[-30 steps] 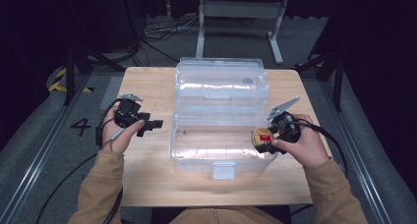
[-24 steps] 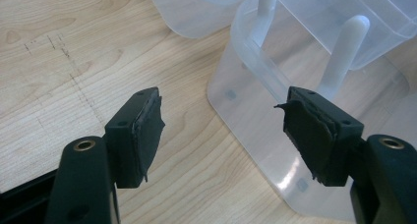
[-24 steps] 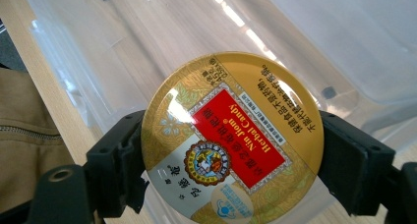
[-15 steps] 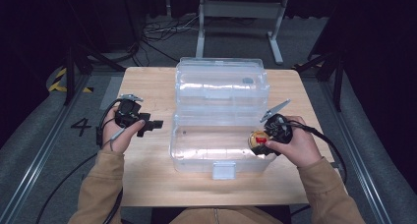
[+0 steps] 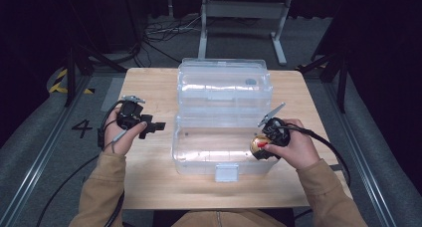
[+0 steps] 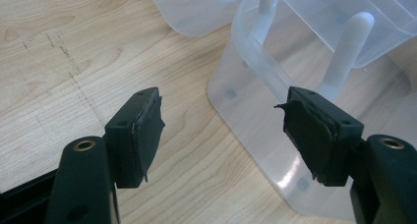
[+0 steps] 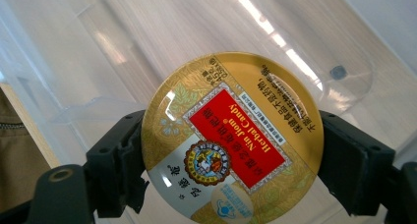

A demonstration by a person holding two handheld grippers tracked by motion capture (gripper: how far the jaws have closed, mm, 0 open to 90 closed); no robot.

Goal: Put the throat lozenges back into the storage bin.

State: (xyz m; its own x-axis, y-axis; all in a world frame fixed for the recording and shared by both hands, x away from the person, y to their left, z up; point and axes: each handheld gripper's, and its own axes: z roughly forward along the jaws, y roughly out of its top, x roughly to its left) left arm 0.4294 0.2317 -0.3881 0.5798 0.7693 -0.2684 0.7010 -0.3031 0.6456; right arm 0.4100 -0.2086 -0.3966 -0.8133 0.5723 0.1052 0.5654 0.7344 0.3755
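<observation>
— Two claws, one job: which of yours has the work?

— My right gripper (image 5: 262, 148). Its jaws are clamped on the round gold candy tin (image 7: 231, 138), one on each side of its rim, red label facing the camera. I hold it just over the near right part of the clear plastic box (image 5: 199, 165), whose lid (image 5: 224, 80) stands open behind it.

— So what step is this?

— Placing, I judge. The tin is at the box, not yet set down in it. Next I need to lower it flat to the floor of the box, keep clear of the near wall, then part the jaws only once it rests.

— How is your hand set?

— My right hand (image 5: 293, 150) wraps the gripper from the outside, forearm coming in from the near edge, jaws pointing inward and down toward the box.

— And the other?

— My left gripper (image 5: 152, 127) rests idle on the wooden table (image 5: 149, 187), just beside the box's left wall. Its jaws stand wide apart with nothing between them; beyond its pads (image 6: 150, 130) I see the box corner (image 6: 255, 135).
</observation>
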